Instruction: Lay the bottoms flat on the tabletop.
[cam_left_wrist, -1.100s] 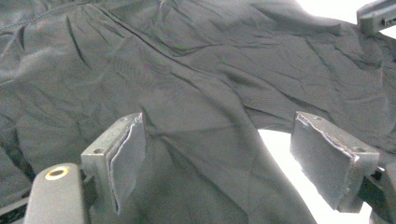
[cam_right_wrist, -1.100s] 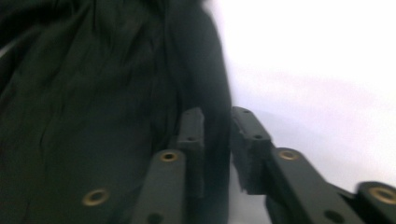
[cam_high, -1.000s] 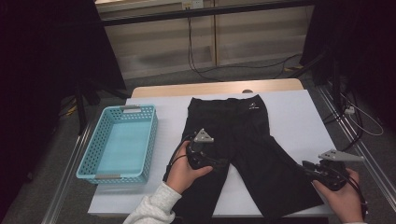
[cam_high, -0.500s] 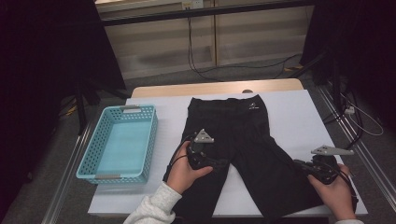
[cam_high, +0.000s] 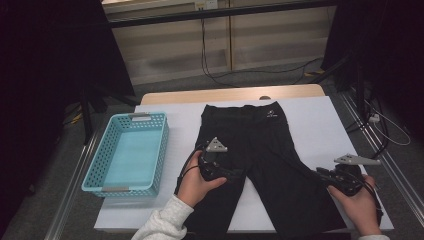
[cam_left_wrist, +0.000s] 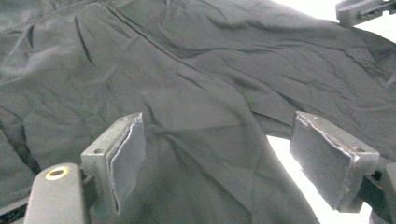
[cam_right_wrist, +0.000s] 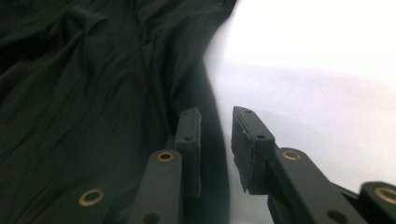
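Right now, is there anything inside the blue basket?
No. In the high view the basket shows only its bare blue floor, and the black pants lie beside it on the table.

Right gripper (cam_high: 324, 175) fingers slightly apart again

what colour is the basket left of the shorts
Light blue, a turquoise shade; the basket shows best in the high view.

Black two-jaw grippers (cam_high: 227, 172) with brass-coloured screws, grey three-cornered plates, black cables; seemingly pale knit sleeve (cam_high: 162, 222), lower left.
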